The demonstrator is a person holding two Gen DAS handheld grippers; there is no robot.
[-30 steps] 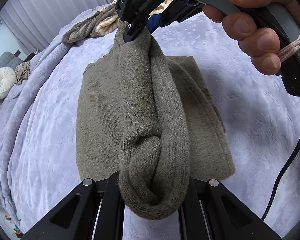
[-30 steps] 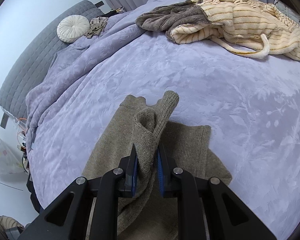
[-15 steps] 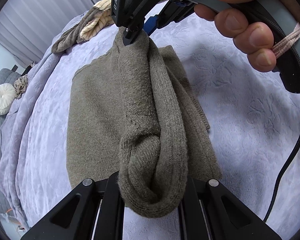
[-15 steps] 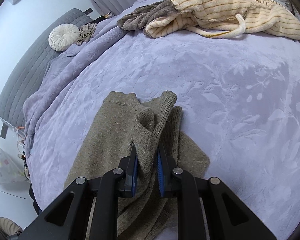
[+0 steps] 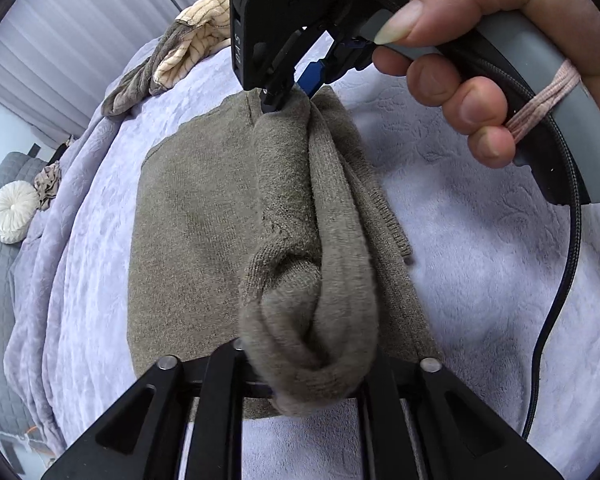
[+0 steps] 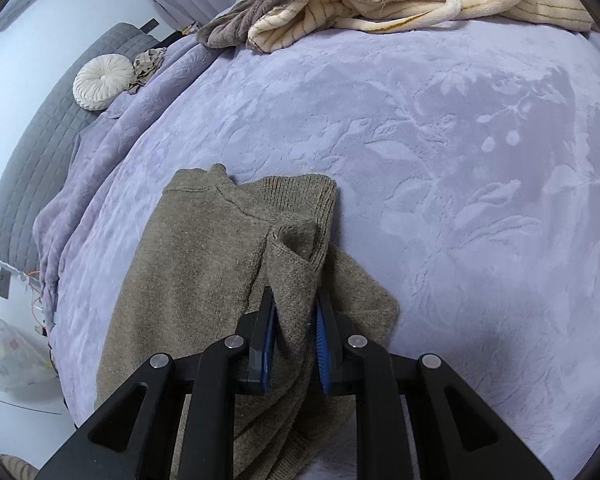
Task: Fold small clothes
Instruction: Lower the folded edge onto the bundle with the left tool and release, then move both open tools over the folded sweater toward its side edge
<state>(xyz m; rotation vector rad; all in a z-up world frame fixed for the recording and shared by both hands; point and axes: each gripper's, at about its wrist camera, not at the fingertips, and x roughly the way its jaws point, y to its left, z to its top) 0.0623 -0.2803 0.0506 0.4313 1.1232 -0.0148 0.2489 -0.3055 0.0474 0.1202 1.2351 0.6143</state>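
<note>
An olive-brown knit sweater (image 5: 192,240) lies on a lilac bedspread (image 5: 480,260); it also shows in the right wrist view (image 6: 196,264). One side of it is lifted into a long fold held at both ends. My left gripper (image 5: 308,376) is shut on the near end of the fold, a thick bunch of knit. My right gripper (image 6: 296,332) is shut on the far end, near the collar; it also shows in the left wrist view (image 5: 288,96), held by a hand.
A cream striped fleece garment with grey trim (image 6: 400,4) lies heaped at the far side of the bed. A round white cushion (image 6: 102,82) and a small beige cloth sit by the grey quilted headboard (image 6: 40,152). Curtains hang behind.
Both grippers have carried the held fold sideways over the flat body of the sweater. The right-hand flap now lies narrower, and the fold sits lower, closer to the bedspread.
</note>
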